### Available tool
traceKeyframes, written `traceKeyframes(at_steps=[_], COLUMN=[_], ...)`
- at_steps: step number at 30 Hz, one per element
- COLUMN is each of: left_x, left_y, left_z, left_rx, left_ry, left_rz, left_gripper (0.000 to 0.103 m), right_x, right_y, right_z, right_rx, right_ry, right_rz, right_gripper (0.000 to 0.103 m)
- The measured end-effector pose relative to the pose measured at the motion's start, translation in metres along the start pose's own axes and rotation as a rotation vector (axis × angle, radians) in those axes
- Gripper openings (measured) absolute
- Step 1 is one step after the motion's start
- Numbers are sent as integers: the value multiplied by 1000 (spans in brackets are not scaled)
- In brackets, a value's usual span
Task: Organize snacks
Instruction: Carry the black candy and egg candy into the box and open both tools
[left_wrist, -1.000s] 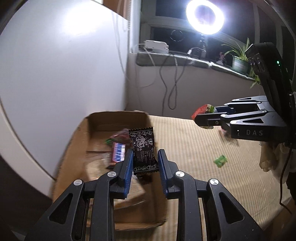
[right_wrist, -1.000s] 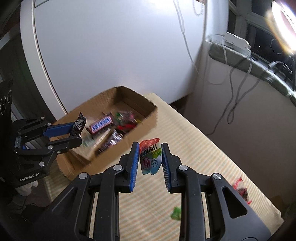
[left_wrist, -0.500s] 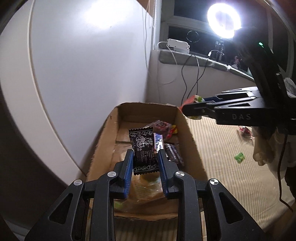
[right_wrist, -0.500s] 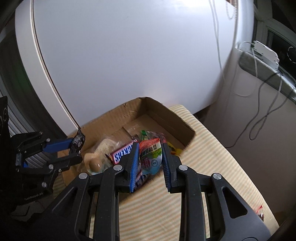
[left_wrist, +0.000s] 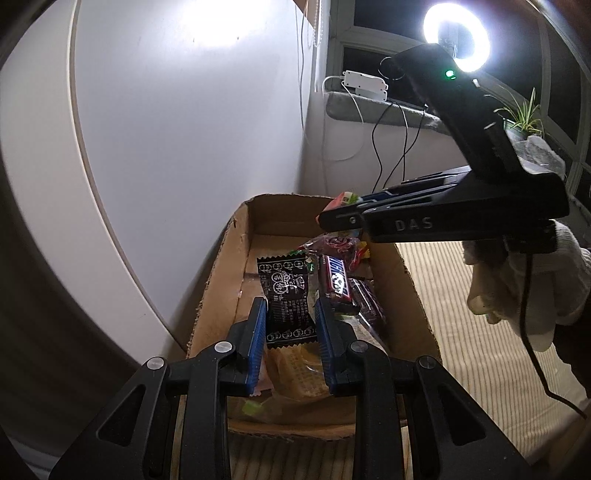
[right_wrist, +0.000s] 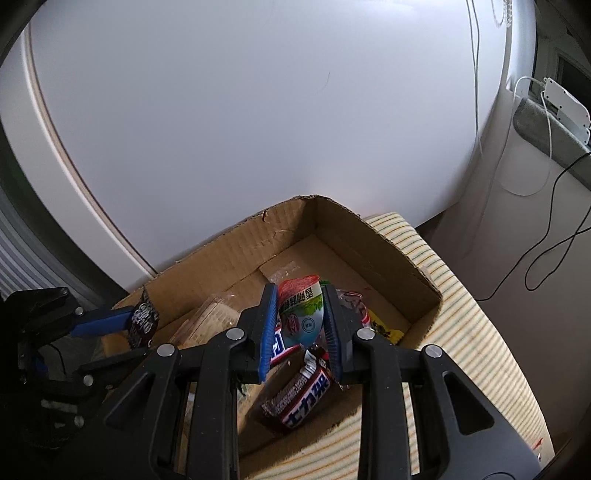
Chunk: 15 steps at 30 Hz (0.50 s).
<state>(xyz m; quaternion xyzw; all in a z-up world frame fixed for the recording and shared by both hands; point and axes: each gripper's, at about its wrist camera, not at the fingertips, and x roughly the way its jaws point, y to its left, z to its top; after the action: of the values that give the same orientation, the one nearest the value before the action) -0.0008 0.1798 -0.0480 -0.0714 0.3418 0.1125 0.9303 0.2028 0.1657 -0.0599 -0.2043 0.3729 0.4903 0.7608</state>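
An open cardboard box lies on the striped surface and holds several wrapped snacks, among them a Snickers bar and a dark chocolate bar. My left gripper is shut on a black snack packet, held upright over the near end of the box. My right gripper is shut on a red, white and green snack packet above the middle of the box. In the left wrist view the right gripper reaches in from the right over the box. In the right wrist view the left gripper shows at the left with the black packet.
A white curved panel rises right behind the box. A gloved hand holds the right gripper. The striped cloth spreads right of the box. A ring light, cables and a windowsill with a plant stand at the back.
Both grippers moved over the box, each with its packet still held. The right one came in from over the cloth and now hangs above the snacks inside.
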Motion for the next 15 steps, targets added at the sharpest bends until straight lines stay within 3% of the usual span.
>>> traceKeyframes(at_steps=[12,14,15], left_x=[-1,-1,-2], left_y=[-1,-1,-1], left_z=[2,2,2], left_rx=[1,1,2], left_ry=[-5,-9,-10], left_rz=[3,6,8], left_gripper=[25,25,25], right_x=[8,8,8], right_y=[-2,-3,-4], right_z=[3,3,3], right_rx=[7,11,14], right_ry=[10,8,6], right_rz=[-2,-11,-13], right_gripper=[25,28,37])
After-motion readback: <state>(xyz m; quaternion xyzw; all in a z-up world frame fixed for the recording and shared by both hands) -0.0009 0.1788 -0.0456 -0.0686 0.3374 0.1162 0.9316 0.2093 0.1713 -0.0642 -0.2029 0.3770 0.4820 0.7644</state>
